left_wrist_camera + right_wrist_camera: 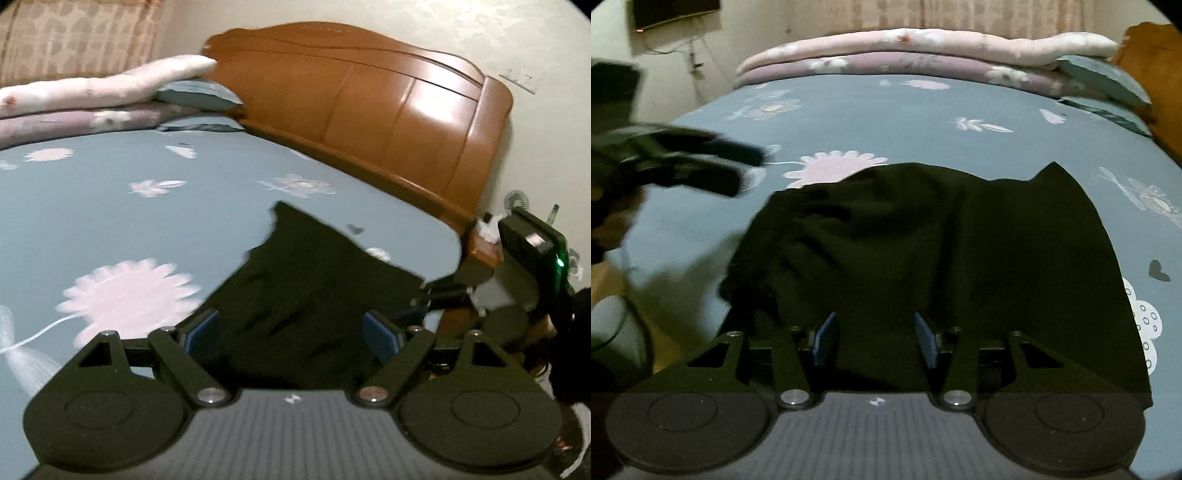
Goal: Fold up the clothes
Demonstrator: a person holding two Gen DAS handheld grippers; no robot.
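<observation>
**Bedroom, bed with dark garment, both claws over it**

Bedroom scene: bed [886, 107] covered in a blue-grey floral sheet, wooden headboard [369, 107] at one end, folded pink and mauve quilts [905, 51] stacked along the far edge, curtain behind, a pillow [199, 94] tucked under the quilts.

Dark garment [942, 258] lies on the bed near the edge closest to you, rumpled on its left side, flatter on the right, one corner sticking up at the far edge.

Your left claw [291, 332] is angled down over the garment, blue pads [201, 334] spread wide, cloth visible in the gap but nothing pinched. From the right wrist view it shows blurred at the left, above the sheet, beside the garment's rumpled end.

Your right claw [875, 343] tilts down more steeply over the near part of the garment, jaws at a middling gap; dark cloth sits between the pads [925, 343], and neither pad visibly presses on it. Both views are motion-blurred.
</observation>
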